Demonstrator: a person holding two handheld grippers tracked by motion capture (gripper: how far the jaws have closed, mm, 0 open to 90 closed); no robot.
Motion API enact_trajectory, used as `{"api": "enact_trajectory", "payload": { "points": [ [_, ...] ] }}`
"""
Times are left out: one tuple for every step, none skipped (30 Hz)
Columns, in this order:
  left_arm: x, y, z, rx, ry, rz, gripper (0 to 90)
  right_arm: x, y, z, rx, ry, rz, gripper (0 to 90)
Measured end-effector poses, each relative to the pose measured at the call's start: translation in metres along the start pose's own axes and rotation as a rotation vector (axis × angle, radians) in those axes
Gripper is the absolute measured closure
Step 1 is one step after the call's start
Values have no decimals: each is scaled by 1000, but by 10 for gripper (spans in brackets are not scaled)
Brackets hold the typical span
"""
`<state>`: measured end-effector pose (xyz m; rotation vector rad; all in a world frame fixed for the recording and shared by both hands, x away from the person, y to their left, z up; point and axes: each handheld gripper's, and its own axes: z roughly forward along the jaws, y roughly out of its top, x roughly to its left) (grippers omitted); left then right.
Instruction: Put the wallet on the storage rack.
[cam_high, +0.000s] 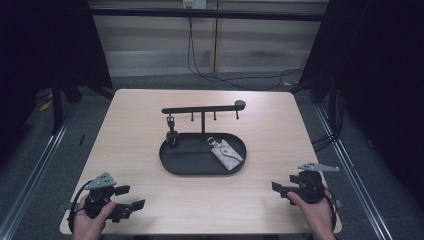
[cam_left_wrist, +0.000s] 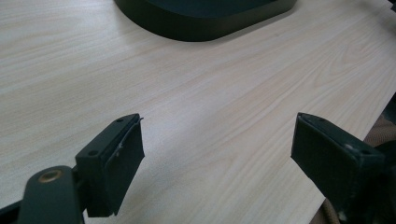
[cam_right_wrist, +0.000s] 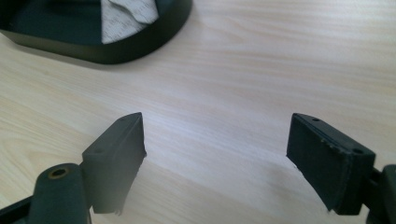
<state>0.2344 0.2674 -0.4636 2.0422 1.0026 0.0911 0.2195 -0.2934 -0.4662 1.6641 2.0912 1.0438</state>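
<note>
The key pouch (cam_high: 226, 154) lies flat in the right half of the oval tray (cam_high: 172, 165), which sits at the middle of the worktop (cam_high: 135, 125), well apart from both claws. It looks like a small, light, soft thing: a pale patterned fabric or leather flap, roughly rectangular with one pointed end, carrying a metal ring (cam_high: 212, 141) at the end toward the far edge of the worktop. I judge it will bend and sag when lifted and weigh next to nothing, so the risk is less dropping it than pinching only a loose corner. The best hold is probably across the flat body near the ring end, or on the ring itself if it is to go onto a peg; the ring is thin, hard and likely slippery.

The tray is matte black with a low rounded rim, smooth and rigid. From its rear rises a post with a horizontal bar (cam_high: 200, 108) bearing short pegs; a dark key fob (cam_high: 171, 134) hangs at the left end.

The left claw (cam_high: 132, 197) sits by the near left corner, jaws spread wide with nothing between them. The right claw (cam_high: 279, 189) is by the near right corner, jaws likewise apart and empty over bare pale woodgrain laminate.
</note>
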Motion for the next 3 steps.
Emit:
{"api": "enact_trajectory", "payload": {
  "points": [
    [0, 0, 0, 2, -3, 2, 168, -2, -2, 1, 8, -14, 0, 195],
    [0, 0, 0, 2, -3, 2, 168, -2, -2, 1, 8, -14, 0, 195],
    [0, 0, 0, 0, -3, -1, 168, -3, -4, 1, 16, -28, 2, 195]
  ]
}}
